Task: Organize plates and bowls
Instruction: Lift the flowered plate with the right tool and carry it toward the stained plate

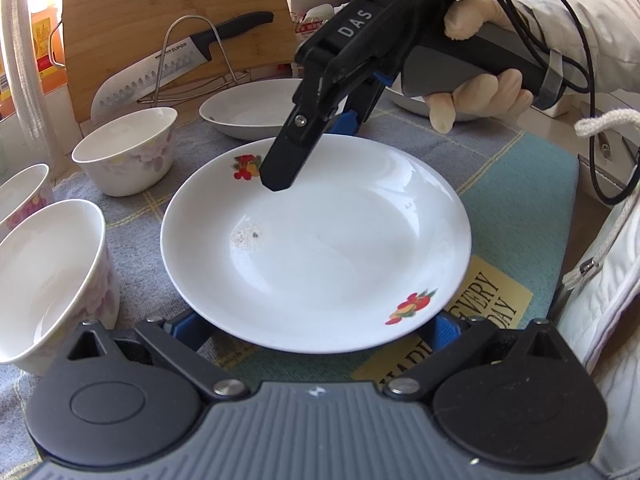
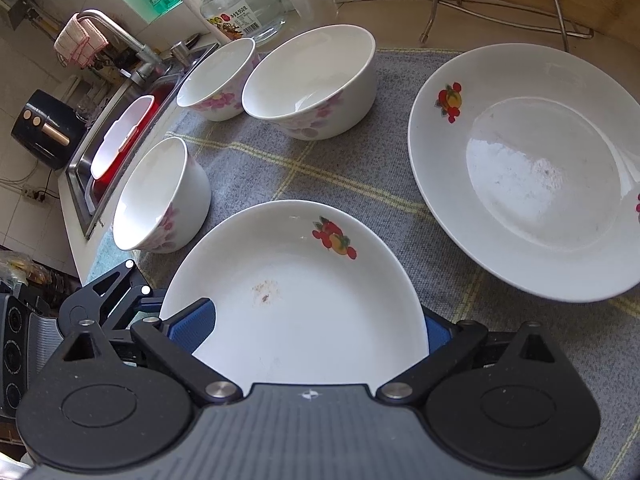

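Observation:
A white plate with red fruit prints (image 1: 316, 236) is lifted off the cloth; it also shows in the right wrist view (image 2: 304, 300). My right gripper (image 1: 308, 152) is shut on its far rim, one finger (image 1: 286, 156) above the plate. My left gripper (image 1: 312, 330) stands open at the near rim, blue pads (image 1: 444, 330) on either side under the plate's edge. A second fruit-print plate (image 2: 532, 168) lies to the right in the right wrist view. Three floral bowls (image 2: 316, 80) (image 2: 216, 76) (image 2: 160, 196) stand beyond.
A grey and teal checked cloth (image 1: 516, 184) covers the counter. A wooden board with a knife (image 1: 168, 64) and a wire rack (image 1: 200, 60) stand at the back. A sink (image 2: 120, 140) and tap lie past the bowls. A glass jar (image 2: 244, 0) stands behind.

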Demonstrator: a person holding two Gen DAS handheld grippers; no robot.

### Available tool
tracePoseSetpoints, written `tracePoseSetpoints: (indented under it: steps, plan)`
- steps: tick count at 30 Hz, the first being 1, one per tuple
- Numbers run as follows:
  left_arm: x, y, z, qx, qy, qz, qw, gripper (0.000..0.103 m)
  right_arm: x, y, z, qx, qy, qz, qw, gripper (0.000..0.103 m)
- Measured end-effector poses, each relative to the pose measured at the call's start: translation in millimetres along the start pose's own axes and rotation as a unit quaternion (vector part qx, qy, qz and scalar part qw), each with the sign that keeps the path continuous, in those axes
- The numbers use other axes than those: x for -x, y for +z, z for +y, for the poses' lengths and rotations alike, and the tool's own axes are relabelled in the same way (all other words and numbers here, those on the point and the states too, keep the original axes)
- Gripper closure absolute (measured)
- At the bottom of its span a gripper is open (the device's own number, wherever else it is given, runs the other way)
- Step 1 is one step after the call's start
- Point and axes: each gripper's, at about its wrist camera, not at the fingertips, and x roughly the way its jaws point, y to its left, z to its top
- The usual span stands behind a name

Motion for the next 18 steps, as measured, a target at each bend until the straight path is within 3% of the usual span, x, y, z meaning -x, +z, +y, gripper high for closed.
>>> tracePoseSetpoints:
  steps: [18]
  plan:
    - [-1, 20, -9, -0.004, -0.002, -0.001, 1.0000, 0.001, 27, -10, -3, 0.012, -0.003, -0.015, 1.000, 0.000]
